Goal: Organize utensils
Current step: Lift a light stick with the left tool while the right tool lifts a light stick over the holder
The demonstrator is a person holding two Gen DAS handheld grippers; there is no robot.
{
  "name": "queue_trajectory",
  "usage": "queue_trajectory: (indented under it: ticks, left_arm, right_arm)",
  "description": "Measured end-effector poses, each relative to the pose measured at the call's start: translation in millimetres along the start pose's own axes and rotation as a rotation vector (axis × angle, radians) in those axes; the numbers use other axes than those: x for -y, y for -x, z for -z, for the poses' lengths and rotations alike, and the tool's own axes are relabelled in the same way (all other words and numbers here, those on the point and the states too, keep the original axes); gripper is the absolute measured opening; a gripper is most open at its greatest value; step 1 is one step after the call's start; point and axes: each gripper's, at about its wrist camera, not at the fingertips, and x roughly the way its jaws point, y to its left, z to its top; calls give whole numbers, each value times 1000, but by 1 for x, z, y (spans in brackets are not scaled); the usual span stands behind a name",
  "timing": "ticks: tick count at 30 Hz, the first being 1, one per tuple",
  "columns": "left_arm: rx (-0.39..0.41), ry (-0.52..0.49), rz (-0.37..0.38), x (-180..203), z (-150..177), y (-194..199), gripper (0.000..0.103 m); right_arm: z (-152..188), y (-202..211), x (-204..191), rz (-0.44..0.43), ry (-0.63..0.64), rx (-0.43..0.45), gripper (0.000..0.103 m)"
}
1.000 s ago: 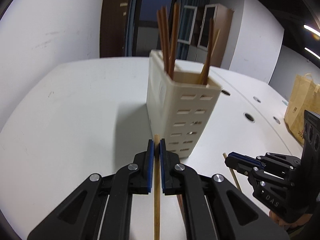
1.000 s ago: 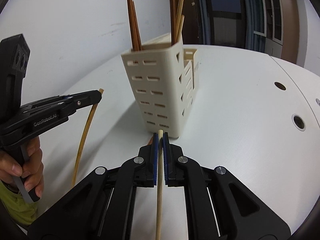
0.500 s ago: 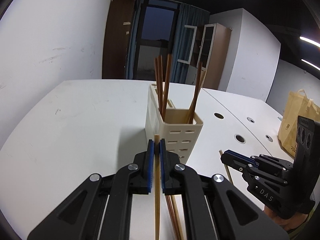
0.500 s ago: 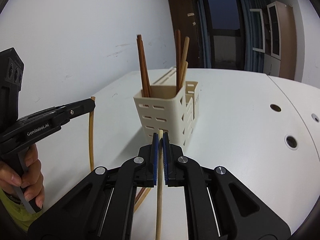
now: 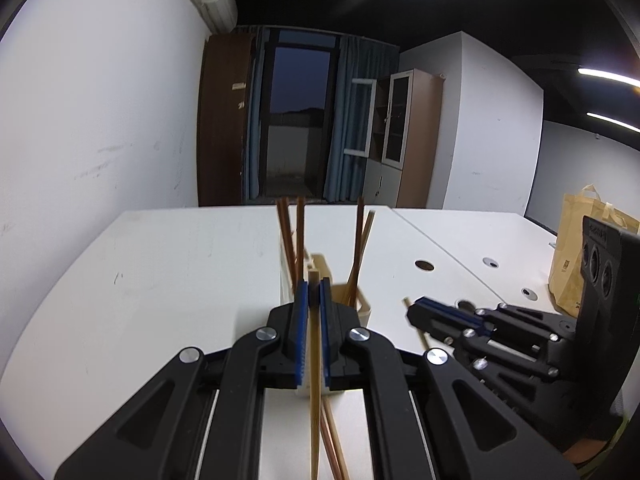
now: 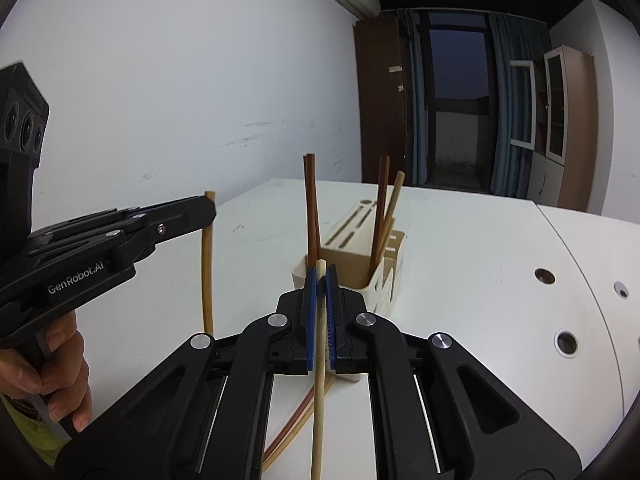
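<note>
Left gripper (image 5: 314,300) jaws clamp a tan chopstick (image 5: 315,380); right gripper (image 6: 320,284) jaws clamp a pale chopstick (image 6: 319,380) near the cream holder (image 6: 384,280).

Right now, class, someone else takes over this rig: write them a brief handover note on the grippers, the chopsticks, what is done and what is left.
Left hand-held gripper: shut on a tan chopstick, raised.
Right hand-held gripper: shut on a pale chopstick, raised.
Holder: on the table, ahead of both grippers, with several chopsticks standing in it.
Left: put in both held chopsticks, then the loose chopsticks lying by the holder's base.
</note>
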Motion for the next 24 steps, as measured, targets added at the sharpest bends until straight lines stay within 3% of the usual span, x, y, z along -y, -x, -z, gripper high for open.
queue_trajectory:
  ticks: [18, 24]
  left_arm:
    - [90, -4, 10, 6, -29, -9, 6]
    - [134, 10, 8, 1, -39, -7, 6]
  right_arm:
    - [-25, -22, 20, -19, -26, 147, 4]
    - [-27, -20, 30, -40, -42, 237, 4]
